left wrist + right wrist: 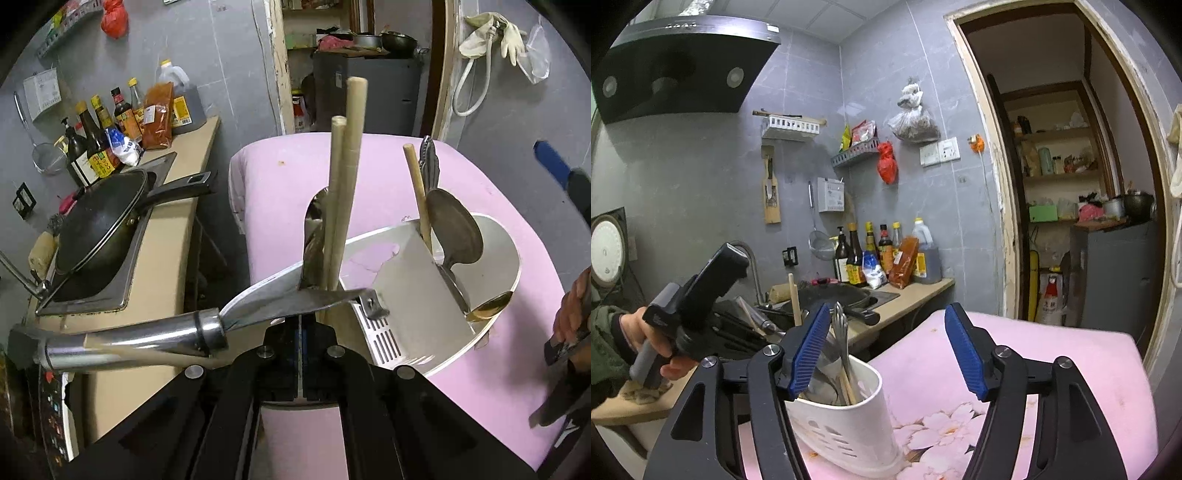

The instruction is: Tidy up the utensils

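Pressed tight, my left claw [301,325] pinches a steel spatula [207,325] crosswise at lower centre, beside the white caddy [406,266] on the pink tabletop [280,173] — my right claw [886,350] spread, empty. Next, I judge: upend and slot it.

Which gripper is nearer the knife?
Left. The left gripper is clamped on the knife over the white utensil holder; the right gripper stands open, apart.

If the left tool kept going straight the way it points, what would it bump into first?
Probably the white utensil holder. The left tool, shut on a metal spatula, points down at it, just behind the upright chopsticks. Depth is hard to judge.
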`<state>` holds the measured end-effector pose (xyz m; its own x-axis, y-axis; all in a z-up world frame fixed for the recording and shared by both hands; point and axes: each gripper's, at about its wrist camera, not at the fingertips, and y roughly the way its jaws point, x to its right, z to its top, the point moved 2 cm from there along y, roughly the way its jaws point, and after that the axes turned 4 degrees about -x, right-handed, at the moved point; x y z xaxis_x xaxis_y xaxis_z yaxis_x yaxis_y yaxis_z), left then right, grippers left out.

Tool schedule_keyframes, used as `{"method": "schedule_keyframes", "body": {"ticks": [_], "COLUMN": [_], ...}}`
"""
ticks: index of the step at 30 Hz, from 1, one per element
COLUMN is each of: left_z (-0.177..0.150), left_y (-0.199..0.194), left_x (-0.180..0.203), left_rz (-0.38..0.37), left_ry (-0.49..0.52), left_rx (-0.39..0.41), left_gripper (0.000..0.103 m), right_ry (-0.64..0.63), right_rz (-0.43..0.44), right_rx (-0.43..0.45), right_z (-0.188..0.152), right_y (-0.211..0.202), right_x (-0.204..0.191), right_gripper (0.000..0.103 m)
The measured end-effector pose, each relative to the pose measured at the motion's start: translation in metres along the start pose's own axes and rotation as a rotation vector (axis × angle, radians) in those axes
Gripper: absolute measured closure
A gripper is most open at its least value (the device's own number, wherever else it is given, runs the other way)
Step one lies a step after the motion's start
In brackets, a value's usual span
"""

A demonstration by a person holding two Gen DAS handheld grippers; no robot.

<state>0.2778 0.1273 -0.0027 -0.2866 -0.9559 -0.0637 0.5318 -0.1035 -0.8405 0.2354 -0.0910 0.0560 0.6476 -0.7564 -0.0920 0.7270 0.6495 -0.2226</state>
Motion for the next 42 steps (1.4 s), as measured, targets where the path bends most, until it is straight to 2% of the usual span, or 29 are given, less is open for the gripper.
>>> {"method": "schedule_keyframes", "body": {"ticks": [5, 18, 21, 25, 32, 35, 37, 39, 42], "left_z": [0.003, -0.01, -0.012, -0.02, -0.026, -0.031, -0.038, -0.043, -0.051], "left_y": [0.0, -0.005, -0.008, -0.021, -0.044, -0.056, -0.065, -0.072, -0.081], "left_x": [0.003, 0.01, 0.01, 0.01, 0.004, 0.008, 0.012, 0.017, 0.025], "left_rz": [-0.001, -0.058, -0.066, -0.094, -0.171, -0.182, -0.165, -0.16, -0.145], "left_ry": [0.002, 0.067, 0.081, 0.105, 0.056, 0.024, -0.009, -0.038, -0.088], "left_rx": [0.011, 0.006, 0.025, 0.095, 0.218, 0.269, 0.331, 0.392, 0.457], "left_gripper": [0.103, 0.102, 0.1, 0.099, 0.097, 0.089, 0.076, 0.069, 0.064], "right_ry": [-0.04, -0.037, -0.038, -0.037, -0.04, -0.037, -0.035, -0.034, -0.027], "right_rz": [0.014, 0.018, 0.017, 0.015, 0.011, 0.005, -0.006, -0.019, -0.044], "right_rx": [-0.051, -0.095, -0.1, -0.098, -0.101, -0.092, -0.083, -0.073, -0.058], "right_z": [-0.005, -0.013, -0.013, -0.013, -0.014, -0.014, -0.013, -0.012, -0.012], "right_y": [0.011, 0.019, 0.02, 0.02, 0.019, 0.015, 0.011, 0.008, -0.001], "right_x": [-0.01, -0.012, -0.012, -0.012, -0.013, -0.011, -0.011, -0.011, -0.01], "right_gripper": [0.04, 0.04, 0.04, 0.04, 0.039, 0.039, 0.039, 0.035, 0.029]}}
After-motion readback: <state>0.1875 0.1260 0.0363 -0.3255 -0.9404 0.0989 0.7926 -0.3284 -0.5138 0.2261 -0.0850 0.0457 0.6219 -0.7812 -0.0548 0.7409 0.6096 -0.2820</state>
